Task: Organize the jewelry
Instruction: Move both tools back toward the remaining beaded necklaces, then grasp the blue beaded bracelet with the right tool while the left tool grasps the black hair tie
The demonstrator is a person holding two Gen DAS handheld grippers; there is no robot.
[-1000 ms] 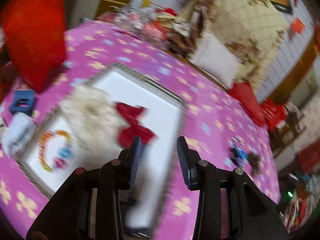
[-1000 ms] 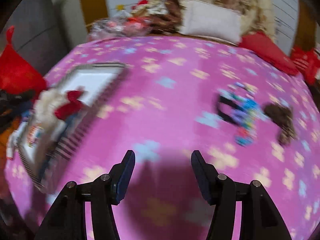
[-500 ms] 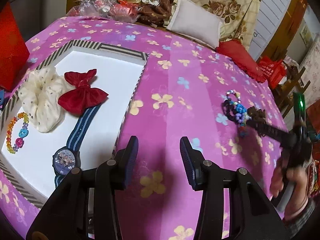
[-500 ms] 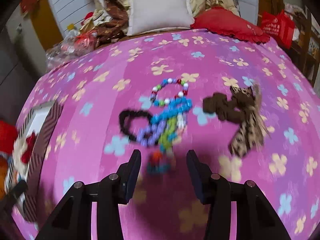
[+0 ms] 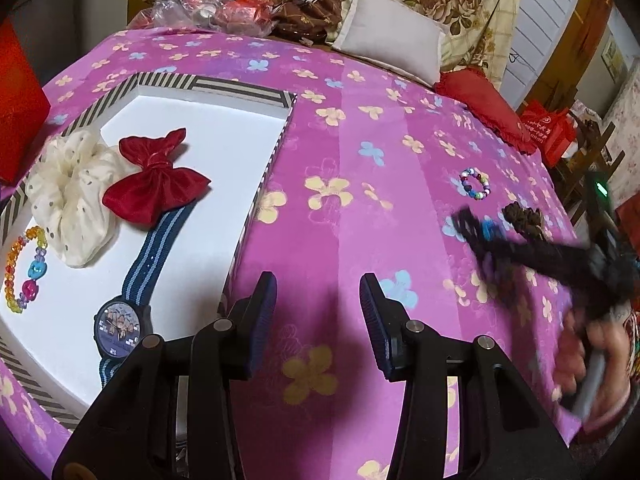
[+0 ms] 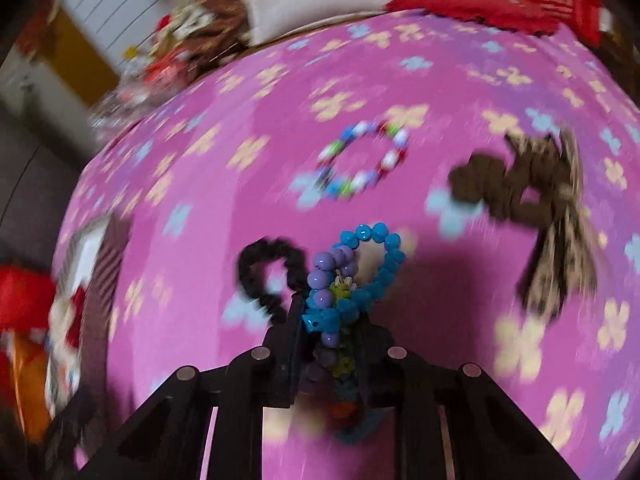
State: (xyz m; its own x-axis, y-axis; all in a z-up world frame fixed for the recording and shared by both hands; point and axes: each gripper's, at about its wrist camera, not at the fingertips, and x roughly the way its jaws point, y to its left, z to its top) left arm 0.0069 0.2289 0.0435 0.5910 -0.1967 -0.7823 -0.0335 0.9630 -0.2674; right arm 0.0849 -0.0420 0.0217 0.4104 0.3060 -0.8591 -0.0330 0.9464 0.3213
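Note:
My right gripper (image 6: 328,320) is shut on a bunch of bead bracelets (image 6: 352,264), blue and purple, with a black hair tie (image 6: 268,276) hanging at its left. It is lifted above the pink cloth; it shows blurred in the left wrist view (image 5: 480,236). A multicoloured bead bracelet (image 6: 362,160) (image 5: 475,183) and a brown bow scrunchie (image 6: 532,196) (image 5: 522,216) lie on the cloth. My left gripper (image 5: 318,312) is open and empty beside the white tray (image 5: 224,128), which holds a cream scrunchie (image 5: 72,184), red bow (image 5: 156,182), watch (image 5: 120,324) and bead bracelet (image 5: 24,268).
The pink flowered cloth (image 5: 360,160) covers the table. A white pillow (image 5: 388,40), a red cushion (image 5: 480,104) and plastic bags (image 5: 200,4) crowd the far edge. A red box (image 5: 16,104) stands left of the tray.
My right gripper closed on the blue and purple bracelets with the black hair tie and lifted them off the cloth. The multicoloured bracelet and brown scrunchie stayed. The left gripper barely moved.

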